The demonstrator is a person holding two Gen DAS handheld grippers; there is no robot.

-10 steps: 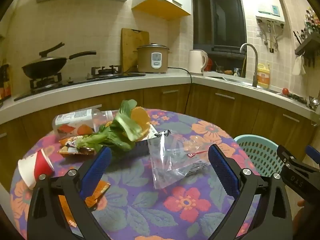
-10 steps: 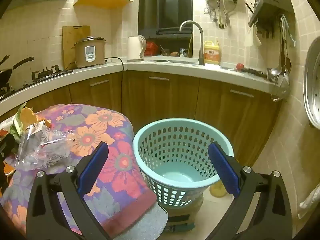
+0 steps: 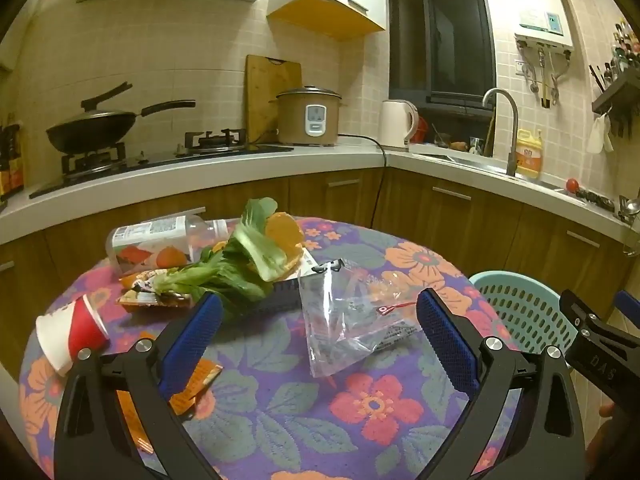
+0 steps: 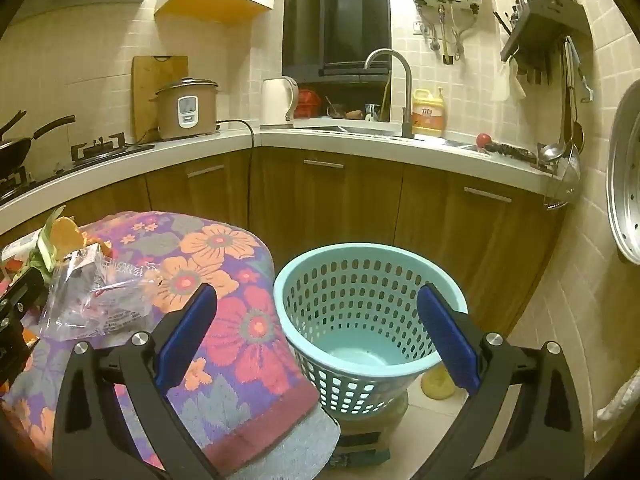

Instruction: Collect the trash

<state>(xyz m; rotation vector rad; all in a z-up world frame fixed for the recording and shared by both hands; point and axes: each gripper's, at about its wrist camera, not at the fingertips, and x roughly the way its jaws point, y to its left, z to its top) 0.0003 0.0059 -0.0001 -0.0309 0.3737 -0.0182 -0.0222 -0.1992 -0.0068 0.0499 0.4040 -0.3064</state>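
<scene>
A round worktop [image 3: 280,420] covered in a flowered cloth carries scattered trash. The left gripper [image 3: 320,340] hovers low over it, fingers spread wide with nothing between them, apparently lined up on the crumpled clear plastic bag [image 3: 348,320] lying just ahead at 12 o'clock. At 10 o'clock from the bag sit wilted greens [image 3: 236,272] with orange peel [image 3: 286,234], a plastic bottle [image 3: 156,242] on its side and snack wrappers [image 3: 152,298]; a tipped paper cup [image 3: 70,334] lies at 9 o'clock. The right gripper [image 4: 318,334], fingers also spread and empty, points down towards a pale blue basket [image 4: 368,308] standing beside the worktop at its 3 o'clock edge, probably the bin. The basket looks empty, so collection seems not yet begun.
</scene>
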